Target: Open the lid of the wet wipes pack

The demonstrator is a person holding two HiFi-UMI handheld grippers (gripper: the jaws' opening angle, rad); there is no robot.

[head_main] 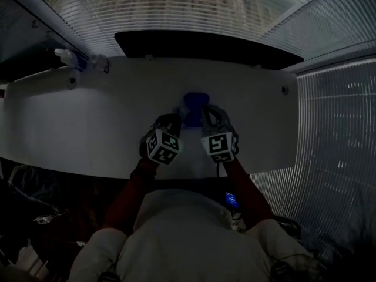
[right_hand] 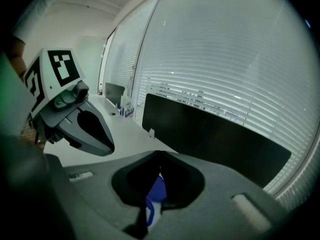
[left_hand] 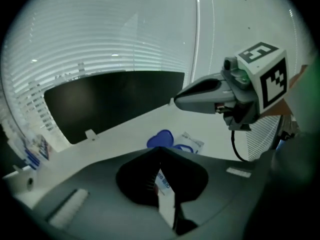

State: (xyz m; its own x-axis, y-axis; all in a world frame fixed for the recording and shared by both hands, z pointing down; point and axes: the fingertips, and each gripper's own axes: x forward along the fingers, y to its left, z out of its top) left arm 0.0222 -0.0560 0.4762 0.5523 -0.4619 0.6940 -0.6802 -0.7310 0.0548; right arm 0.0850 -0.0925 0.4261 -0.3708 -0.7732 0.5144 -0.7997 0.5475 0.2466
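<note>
Red sleeves [head_main: 126, 200] reach out. The left tool [head_main: 173, 118] pinches the edge of the wet wipes pack [left_hand: 164, 185]. The right tool [head_main: 207, 111] pinches its blue lid [right_hand: 156, 191], which stands open. The pack is between both tools, over the white worktop [head_main: 88, 122].

On my feed I see a white table [head_main: 76, 128] with a long black panel [head_main: 205, 47] along its far edge, slatted blinds [head_main: 176, 4] behind it, and small bottles [head_main: 82, 60] at the frame's upper left.

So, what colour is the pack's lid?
Blue; the lid shows best in the left gripper view.
</note>
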